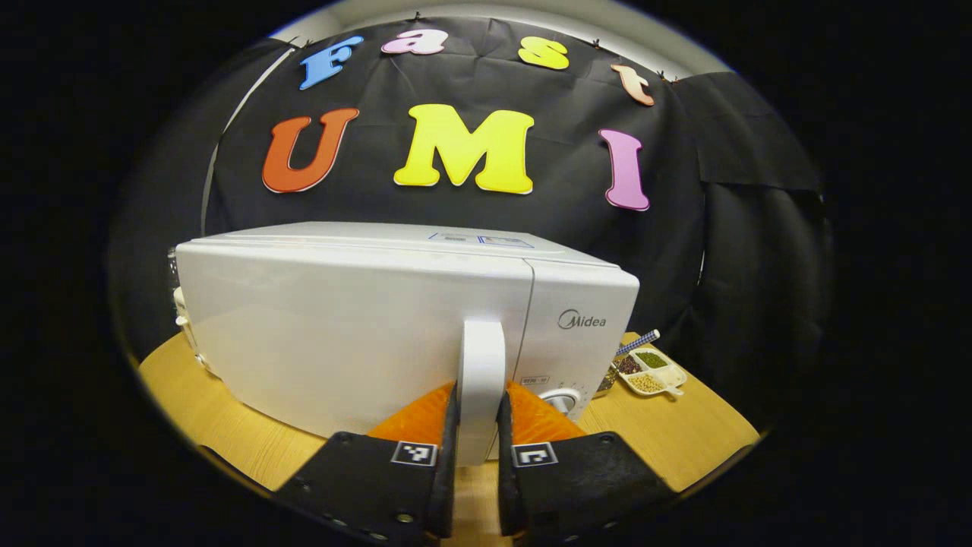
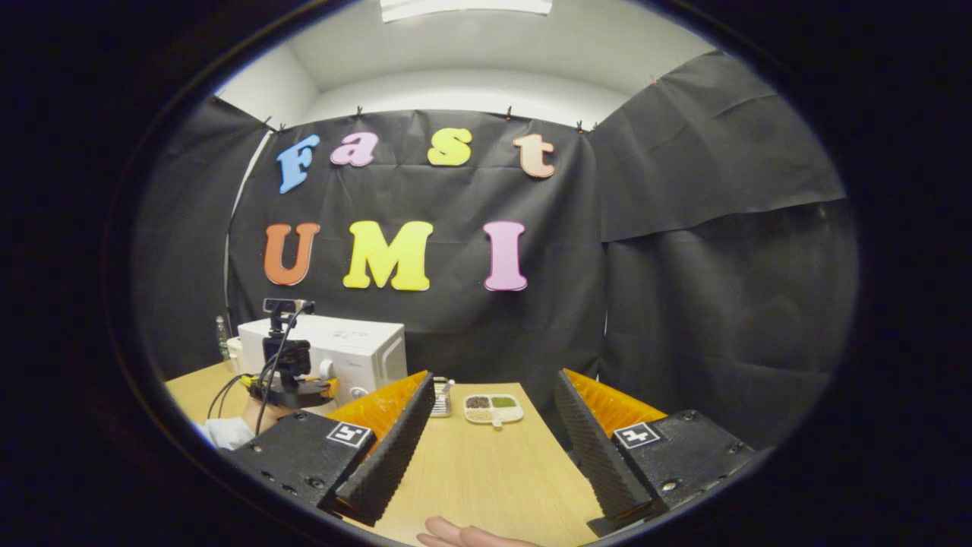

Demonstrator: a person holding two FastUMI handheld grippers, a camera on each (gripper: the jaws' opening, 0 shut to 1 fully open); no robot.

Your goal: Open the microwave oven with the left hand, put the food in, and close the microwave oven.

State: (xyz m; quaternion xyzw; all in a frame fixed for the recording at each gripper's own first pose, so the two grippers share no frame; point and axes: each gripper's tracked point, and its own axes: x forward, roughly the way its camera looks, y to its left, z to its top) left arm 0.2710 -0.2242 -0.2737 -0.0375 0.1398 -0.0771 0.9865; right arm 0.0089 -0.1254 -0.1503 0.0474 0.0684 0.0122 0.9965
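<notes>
My left gripper (image 1: 478, 448) is clamped on the microwave's door handle (image 1: 483, 380), both fingers pressing its sides, handle upright between them. Microwave (image 1: 364, 327) is white and sits on the wooden table (image 1: 668, 441). Door (image 1: 342, 334) looks swung slightly out toward me on the handle side; can't tell how far. Control panel with a knob (image 1: 563, 400) sits just right of the handle, partly behind my right finger.

Right of the microwave, near the table's back edge: a white divided dish (image 1: 653, 372) with beans or grains in separate sections, green, dark and pale. A striped stick (image 1: 638, 342) pokes up just behind it. Something small and metallic sits between dish and microwave, too small to tell.

My right gripper (image 2: 486, 441) is released, fingers spread wide, nothing between them, hanging over bare table (image 2: 486, 471). Through the gap I see the same divided dish (image 2: 493, 408) well ahead, small metal thing (image 2: 440, 406) beside it. Far left, the microwave (image 2: 342, 357) with my left gripper (image 2: 285, 376) in front of it, cables trailing, a hand and pale sleeve (image 2: 228, 433) holding it. A small bottle (image 2: 221, 338) stands behind the microwave's left side. Fingertips of a hand (image 2: 471, 535) rest at the near table edge.

Nothing blocks the door's swing that I can see.
</notes>
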